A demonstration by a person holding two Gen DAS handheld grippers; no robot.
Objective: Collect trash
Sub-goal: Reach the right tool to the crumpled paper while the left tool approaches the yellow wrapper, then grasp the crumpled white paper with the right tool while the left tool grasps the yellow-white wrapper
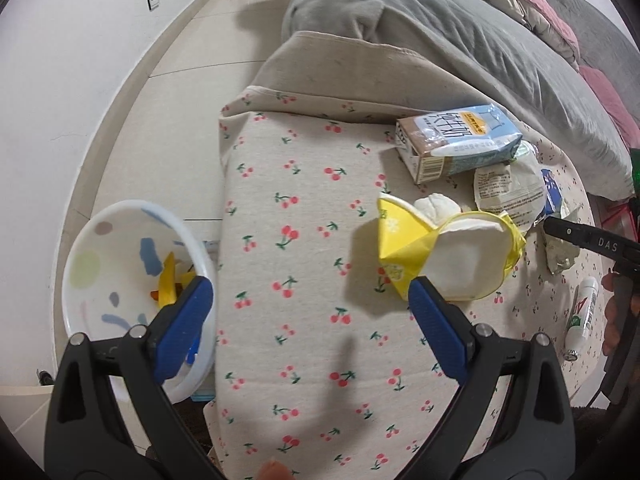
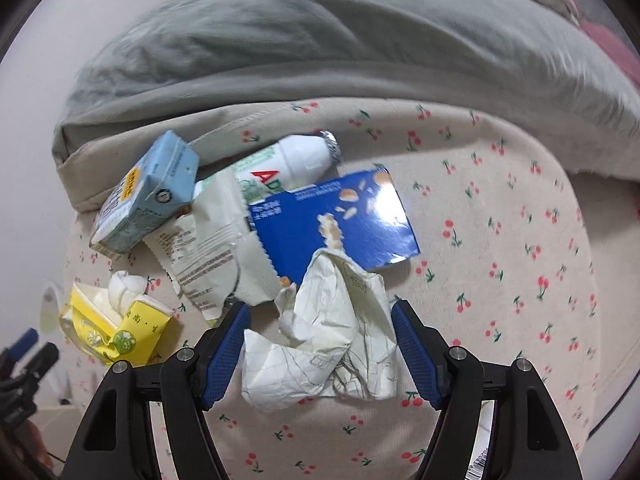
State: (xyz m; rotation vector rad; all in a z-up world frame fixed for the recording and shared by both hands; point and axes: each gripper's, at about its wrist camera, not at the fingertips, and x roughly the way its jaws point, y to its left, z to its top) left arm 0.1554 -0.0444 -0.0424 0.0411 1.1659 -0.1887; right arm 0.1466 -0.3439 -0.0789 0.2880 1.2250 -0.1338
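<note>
right tongs (image 2: 320, 344) spread, straddling crumpled paper (image 2: 324, 344) on bed, pads not pressing | paper's long axis running away from you | left tongs (image 1: 310, 312) released, empty, hovering near bin (image 1: 120, 248) | you're closing right

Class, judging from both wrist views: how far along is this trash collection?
Done: yellow scraps lie in the white bin.
In hand: nothing gripped; the right gripper straddles crumpled paper, open.
Left: milk carton, yellow tissue pack, blue box, drink bottle, white wrapper.
</note>
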